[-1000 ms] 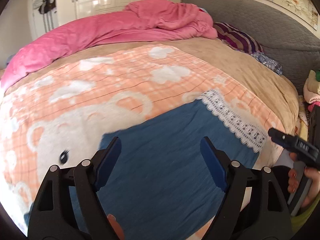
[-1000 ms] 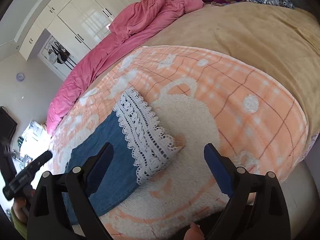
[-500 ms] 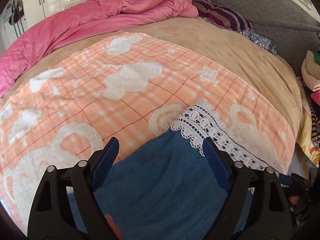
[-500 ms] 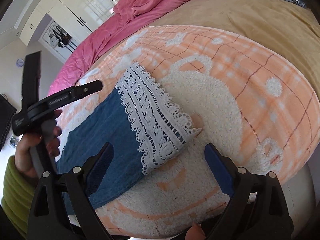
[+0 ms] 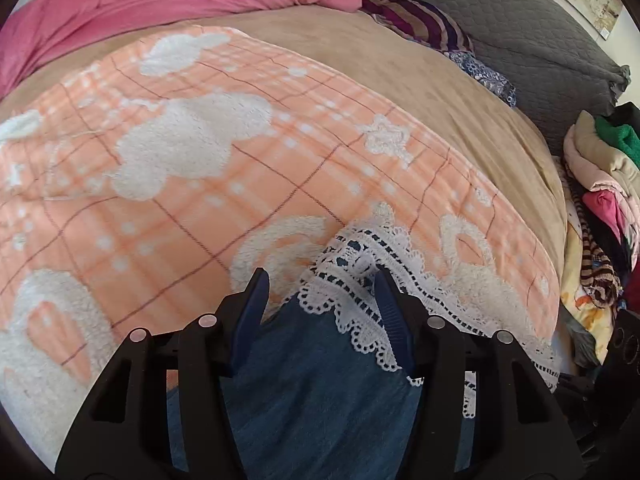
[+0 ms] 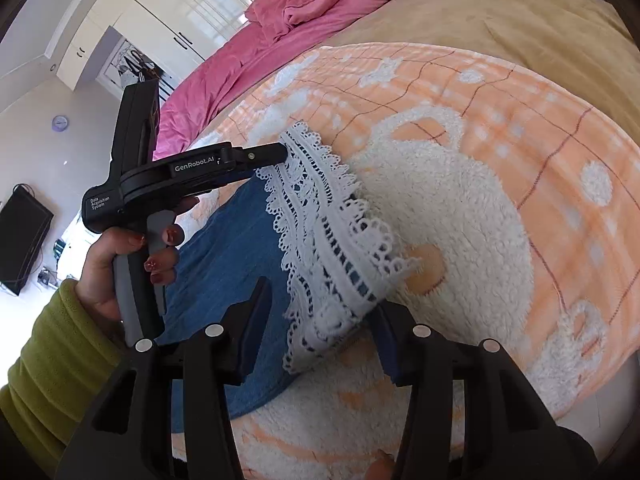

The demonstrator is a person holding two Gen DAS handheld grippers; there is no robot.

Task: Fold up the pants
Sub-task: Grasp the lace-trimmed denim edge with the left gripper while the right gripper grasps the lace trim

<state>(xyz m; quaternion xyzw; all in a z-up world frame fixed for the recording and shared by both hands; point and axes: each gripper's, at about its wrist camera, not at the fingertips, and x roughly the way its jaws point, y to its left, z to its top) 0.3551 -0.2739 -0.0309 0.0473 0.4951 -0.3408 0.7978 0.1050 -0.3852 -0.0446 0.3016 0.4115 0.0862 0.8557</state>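
The blue denim pants (image 5: 320, 392) with a white lace hem (image 5: 360, 276) lie flat on the orange-and-white blanket (image 5: 180, 200). My left gripper (image 5: 320, 292) is open, its jaws astride the far corner of the lace hem. In the right wrist view the pants (image 6: 224, 256) and lace hem (image 6: 328, 240) lie ahead, and my right gripper (image 6: 324, 312) is open with its jaws either side of the near corner of the hem. The left gripper (image 6: 276, 152) shows there from the side, its tip at the hem's far corner.
A pink duvet (image 5: 180, 0) lies bunched at the far side of the bed, on a tan cover (image 5: 440, 92). A pile of clothes (image 5: 600, 200) sits at the right. White wardrobes (image 6: 168, 12) stand beyond the bed.
Both grippers have moved forward to the lace hem and narrowed their jaws. The left one now reaches the far corner, the right one the near corner.
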